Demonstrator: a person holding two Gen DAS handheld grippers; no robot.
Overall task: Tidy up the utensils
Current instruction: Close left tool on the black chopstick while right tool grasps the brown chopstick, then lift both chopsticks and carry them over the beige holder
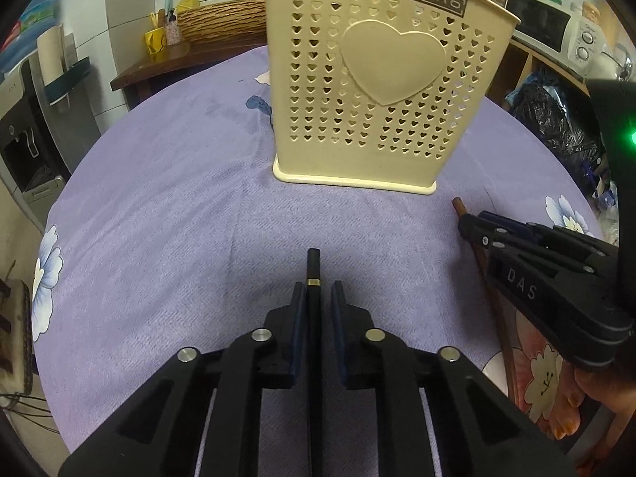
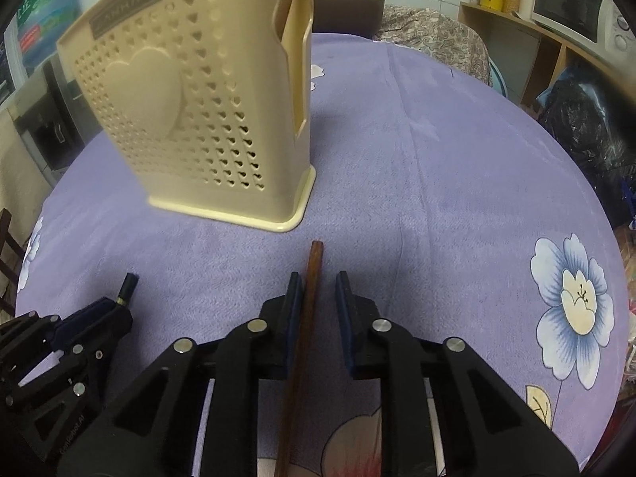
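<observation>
A cream utensil holder [image 1: 377,91] with heart-shaped holes stands upright on the purple cloth, straight ahead of both grippers; it also shows in the right wrist view [image 2: 190,119]. My left gripper [image 1: 318,290] is shut on a black chopstick [image 1: 313,266] whose gold-banded end pokes out past the fingertips toward the holder. To its right, my right gripper [image 2: 318,280] is shut on a brown wooden chopstick [image 2: 314,266] lying along the cloth. Each gripper appears in the other's view: the right gripper [image 1: 465,222] and the left gripper [image 2: 119,310].
The round table wears a purple floral tablecloth [image 2: 457,159]. A microwave [image 1: 544,24] on a wooden shelf and a black bag [image 1: 556,127] stand to the right. A water dispenser [image 1: 28,127] is at the left, a wicker basket [image 1: 222,20] behind. A hand [image 1: 588,397] holds the right gripper.
</observation>
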